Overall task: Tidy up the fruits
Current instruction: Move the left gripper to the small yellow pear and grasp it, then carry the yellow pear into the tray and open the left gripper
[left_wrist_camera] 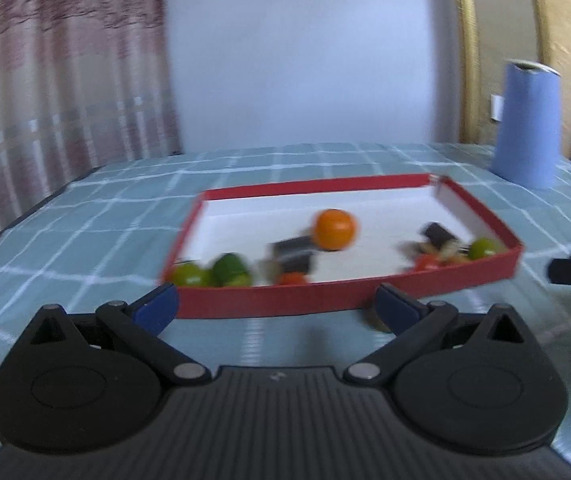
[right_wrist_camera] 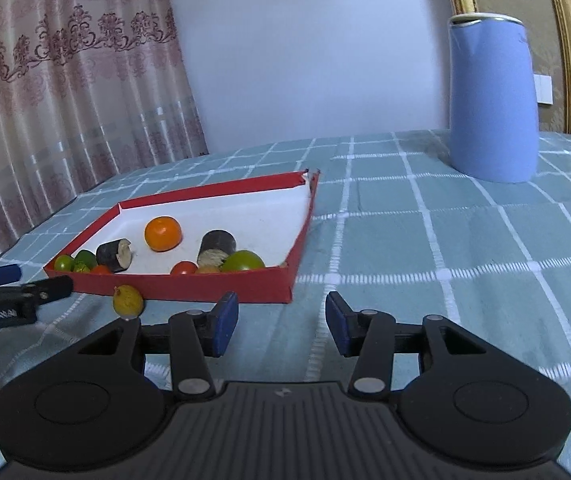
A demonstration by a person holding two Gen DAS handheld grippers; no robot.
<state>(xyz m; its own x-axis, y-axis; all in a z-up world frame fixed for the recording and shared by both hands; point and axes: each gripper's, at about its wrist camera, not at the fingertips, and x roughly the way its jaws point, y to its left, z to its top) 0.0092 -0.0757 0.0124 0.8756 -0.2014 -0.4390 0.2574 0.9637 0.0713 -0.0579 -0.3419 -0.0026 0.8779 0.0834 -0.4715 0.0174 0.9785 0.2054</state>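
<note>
A: How far along is the sorting?

B: Nearly done, I'd judge. The red tray [right_wrist_camera: 189, 286] on the checked worktop [right_wrist_camera: 445, 248] already holds the orange [right_wrist_camera: 162, 233], several green fruits, small red tomatoes and two dark cut pieces. One yellow-green fruit [right_wrist_camera: 127, 301] lies outside, just beside the tray's near wall.

A: And the tongs?

B: The right tongs [right_wrist_camera: 281, 322] stand partly open with nothing between the blue pads, over bare cloth off the tray's near corner. The left tongs [left_wrist_camera: 275, 306] are spread wide and also empty, facing the tray's near wall; that view is blurred, so small details there are unclear.

A: Room to move?

B: Plenty to the right of the tray, bare cloth up to the blue jug [right_wrist_camera: 491, 100] near the far edge. The stray fruit is tighter: tray wall behind it, the left tongs close on one side. The worktop's left edge drops off by the curtain [right_wrist_camera: 65, 120], so a nudged fruit could roll that way.
</note>
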